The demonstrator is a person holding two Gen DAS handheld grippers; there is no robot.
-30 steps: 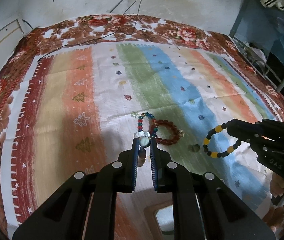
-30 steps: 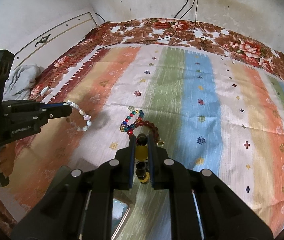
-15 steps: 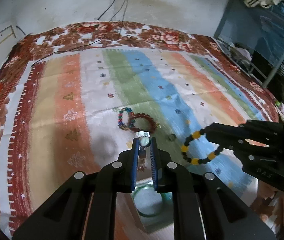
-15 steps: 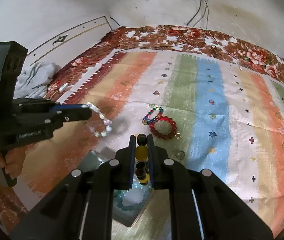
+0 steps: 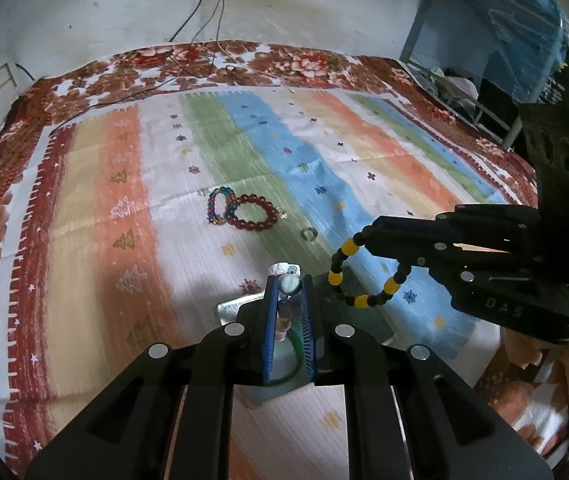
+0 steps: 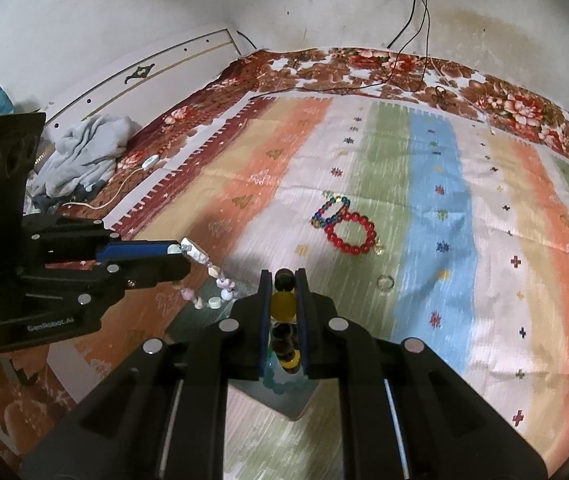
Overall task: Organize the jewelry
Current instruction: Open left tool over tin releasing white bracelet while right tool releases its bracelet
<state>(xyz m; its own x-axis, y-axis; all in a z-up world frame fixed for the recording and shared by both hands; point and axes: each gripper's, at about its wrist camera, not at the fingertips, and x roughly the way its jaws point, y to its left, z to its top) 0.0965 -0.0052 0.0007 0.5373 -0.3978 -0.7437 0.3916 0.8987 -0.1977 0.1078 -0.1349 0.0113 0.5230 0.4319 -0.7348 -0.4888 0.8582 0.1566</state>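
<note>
We see the left gripper (image 5: 289, 280) clamped on a pale bead bracelet (image 6: 204, 264), the right gripper (image 6: 284, 276) clamped on a black-and-yellow bracelet (image 5: 340, 276), both over a tray (image 6: 296, 404). Beyond the tray on the striped cloth (image 6: 424, 160): a small ring (image 6: 385, 282), then a red bracelet (image 6: 350, 234) touching a multicolour one (image 6: 330, 212).

The right gripper (image 6: 284, 280) pinches a black-and-yellow bead bracelet (image 6: 283, 304); at left, the left gripper (image 6: 182, 250) grips a dangling pale bead bracelet (image 6: 212, 276) over a striped cloth (image 6: 464, 240).
</note>
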